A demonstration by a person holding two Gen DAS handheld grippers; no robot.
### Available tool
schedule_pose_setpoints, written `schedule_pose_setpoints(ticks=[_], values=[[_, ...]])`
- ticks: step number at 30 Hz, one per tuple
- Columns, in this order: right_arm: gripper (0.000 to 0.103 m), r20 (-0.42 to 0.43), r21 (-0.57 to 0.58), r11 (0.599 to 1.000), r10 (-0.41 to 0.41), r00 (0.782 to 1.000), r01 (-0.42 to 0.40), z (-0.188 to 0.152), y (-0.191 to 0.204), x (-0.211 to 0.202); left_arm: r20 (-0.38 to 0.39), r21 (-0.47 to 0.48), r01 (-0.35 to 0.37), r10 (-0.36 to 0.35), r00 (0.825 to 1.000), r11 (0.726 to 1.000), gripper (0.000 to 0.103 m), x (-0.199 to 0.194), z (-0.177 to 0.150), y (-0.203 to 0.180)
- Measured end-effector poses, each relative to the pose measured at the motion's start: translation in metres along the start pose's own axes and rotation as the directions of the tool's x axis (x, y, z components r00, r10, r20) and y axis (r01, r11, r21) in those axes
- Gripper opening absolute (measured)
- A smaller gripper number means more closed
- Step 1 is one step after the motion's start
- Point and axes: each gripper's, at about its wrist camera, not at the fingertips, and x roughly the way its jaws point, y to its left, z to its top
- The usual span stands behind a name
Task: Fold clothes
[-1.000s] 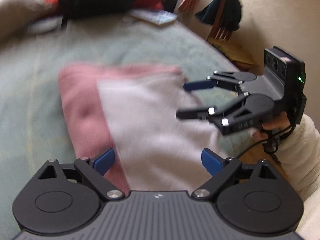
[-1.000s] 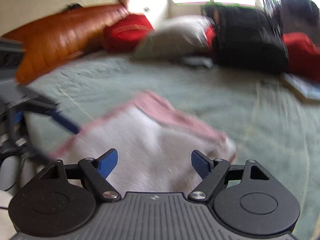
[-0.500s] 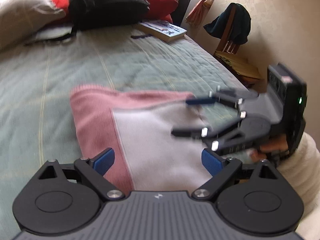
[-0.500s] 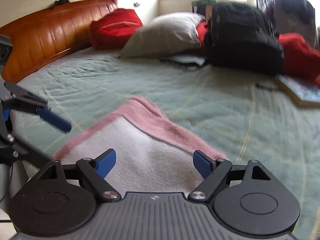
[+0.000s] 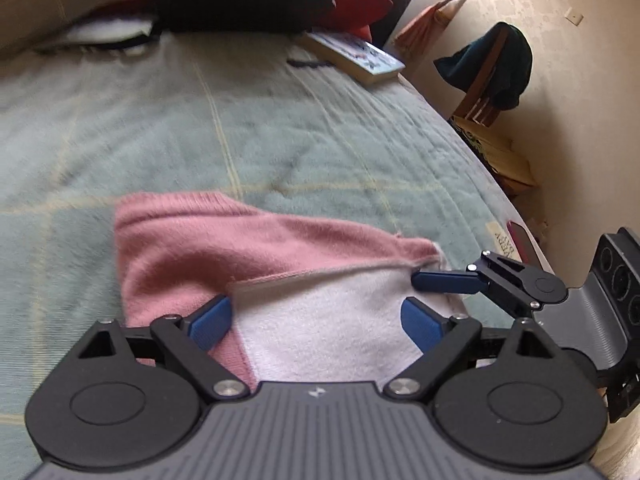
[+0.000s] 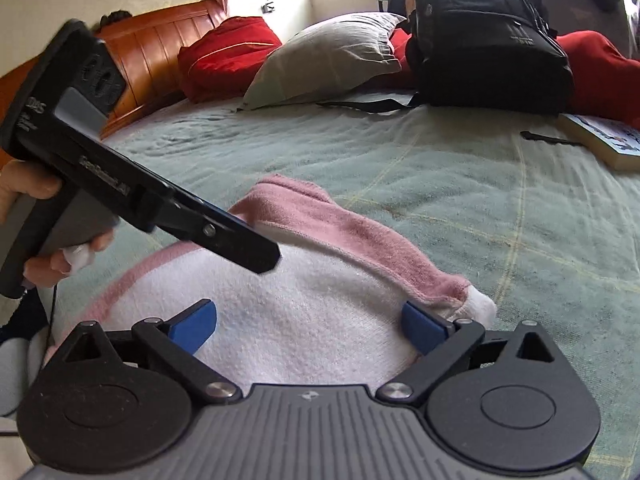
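A pink and white garment (image 5: 192,256) lies folded on the green bedspread (image 5: 240,128), pink band on the far side, white panel nearest me. My left gripper (image 5: 316,320) hangs open just over the white panel, nothing pinched. One blue finger (image 5: 444,282) of the right gripper reaches in from the right at the garment's corner. In the right wrist view, the right gripper (image 6: 308,326) sits low over the garment (image 6: 360,240), its jaws opening, cloth beneath the pads but not gripped. The left gripper (image 6: 240,240), held by a hand (image 6: 36,196), slants in from the left above the cloth.
A black backpack (image 6: 488,40), a grey pillow (image 6: 328,56) and red cushions (image 6: 228,52) lie at the head of the bed by the wooden headboard (image 6: 156,48). A book (image 5: 356,60) rests near the bed's right edge. A chair (image 5: 488,76) with a dark garment stands beyond.
The left gripper has moved across toward the right one and now reaches over the cloth's middle. The right gripper's jaws have spread wider. The garment stays flat on the bed.
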Motion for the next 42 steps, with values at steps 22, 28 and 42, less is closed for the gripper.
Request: schedule_pose_setpoints(ticks=[22,28,42], values=[[0.103,-0.097,0.000,0.997,-0.077,0.992,0.077,0.022,0.076,0.026,0.098,0.010,-0.309,0.307,0.947,0.951,0.094,-0.140,-0.121,0.009],[0.103,-0.141,-0.033,0.992,-0.121,0.982,0.118,0.018,0.094,0.038,0.125,0.034,-0.262,0.256,0.959,0.965,0.094,-0.148,-0.132,0.006],[0.103,-0.127,-0.083,0.992,-0.108,0.986,0.098,0.011,0.122,0.010,0.159,0.054,-0.228,0.217,0.963,0.972,0.094,-0.153,-0.140,-0.004]])
